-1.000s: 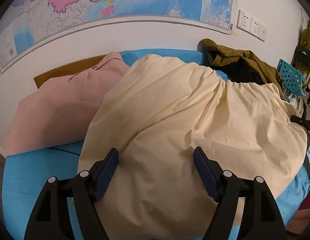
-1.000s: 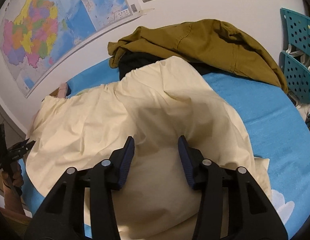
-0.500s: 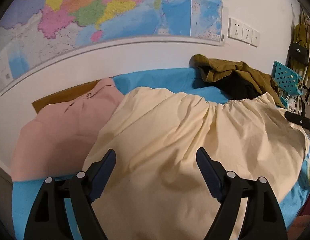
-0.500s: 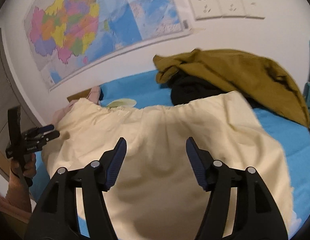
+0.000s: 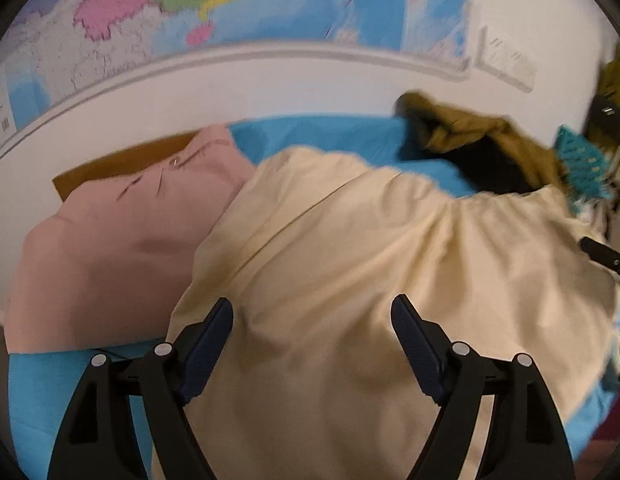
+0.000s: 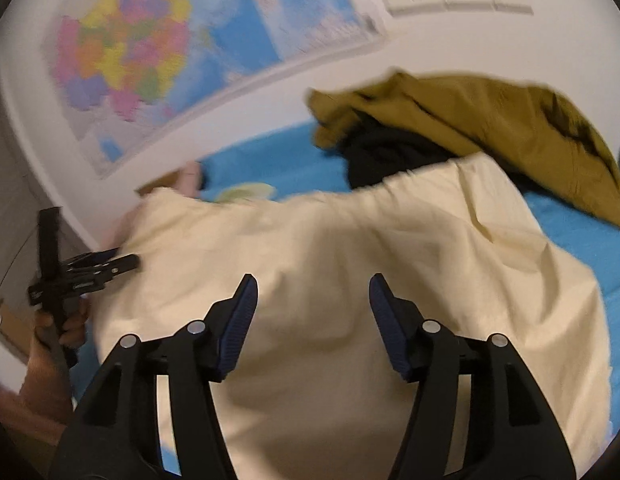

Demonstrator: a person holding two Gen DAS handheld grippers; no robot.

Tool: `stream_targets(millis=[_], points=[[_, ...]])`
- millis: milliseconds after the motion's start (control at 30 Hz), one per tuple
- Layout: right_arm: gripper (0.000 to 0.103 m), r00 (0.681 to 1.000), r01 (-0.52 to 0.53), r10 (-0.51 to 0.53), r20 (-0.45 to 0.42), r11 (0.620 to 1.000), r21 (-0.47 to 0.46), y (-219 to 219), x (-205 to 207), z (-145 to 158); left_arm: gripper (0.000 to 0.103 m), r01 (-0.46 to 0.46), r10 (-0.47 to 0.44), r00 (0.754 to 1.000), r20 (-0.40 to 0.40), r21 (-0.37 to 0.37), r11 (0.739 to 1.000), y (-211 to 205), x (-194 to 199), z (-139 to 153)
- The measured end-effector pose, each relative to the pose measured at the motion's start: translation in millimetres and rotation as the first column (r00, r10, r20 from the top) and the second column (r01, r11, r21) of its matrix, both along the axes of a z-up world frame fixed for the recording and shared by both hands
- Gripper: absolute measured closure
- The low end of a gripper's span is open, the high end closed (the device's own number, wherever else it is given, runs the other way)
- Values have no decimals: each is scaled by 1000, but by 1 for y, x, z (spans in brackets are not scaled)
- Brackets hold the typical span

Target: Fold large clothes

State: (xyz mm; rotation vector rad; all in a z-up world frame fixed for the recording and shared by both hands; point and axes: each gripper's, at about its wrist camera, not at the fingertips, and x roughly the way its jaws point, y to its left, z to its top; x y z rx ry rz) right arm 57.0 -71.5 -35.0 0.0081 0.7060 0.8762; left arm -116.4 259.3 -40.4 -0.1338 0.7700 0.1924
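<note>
Below left tool (image 5: 312,344): cream garment (image 5: 370,260) spread, untouched.

cream garment (image 5: 370,280) | rumpled, spread flat | on blue bed (image 5: 330,136)

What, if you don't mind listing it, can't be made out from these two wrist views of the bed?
- Cream garment: near hem cut off by the left view's bottom edge and the left gripper.
- Black garment: mostly buried under the olive jacket, right view.
- Map: lettering lost to motion blur.
</note>
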Motion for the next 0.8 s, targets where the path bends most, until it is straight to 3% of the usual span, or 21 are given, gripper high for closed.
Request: stream_targets(millis=[100, 233, 300, 400, 467, 500, 600, 800], points=[[44, 1000, -14, 14, 24, 1000, -17, -13, -15, 1, 25, 42, -42, 999, 31, 6, 999, -6, -22, 6], [44, 993, 113, -113, -23, 994, -15, -60, -5, -12, 25, 40, -40, 999, 13, -8, 999, -4, -39, -3], [45, 983, 175, -176, -43, 984, -24, -82, 3, -24, 25, 39, -39, 999, -4, -37, 999, 3, -44, -13], [57, 963, 242, -243, -117, 970, -19, -102, 17, -44, 22, 9, -11, 999, -30, -87, 996, 15, -43, -27], [55, 961, 255, -256, -108, 967, -20, -101, 12, -41, 25, -3, 4, 1000, 4, -126, 992, 22, -52, -23], [50, 962, 253, -254, -97, 967, -22, -100, 9, -37, 25, -3, 6, 1000, 26, -128, 992, 23, -58, -19], [49, 980, 193, -192, -42, 981, 12, -88, -9, -18, 25, -13, 25, 996, 87, -140, 990, 31, -82, -7], [44, 993, -39, 40, 108, 999, -11, -31, -55, 14, 26, -75, 80, 997, 23, -148, 986, 39, -96, -20]])
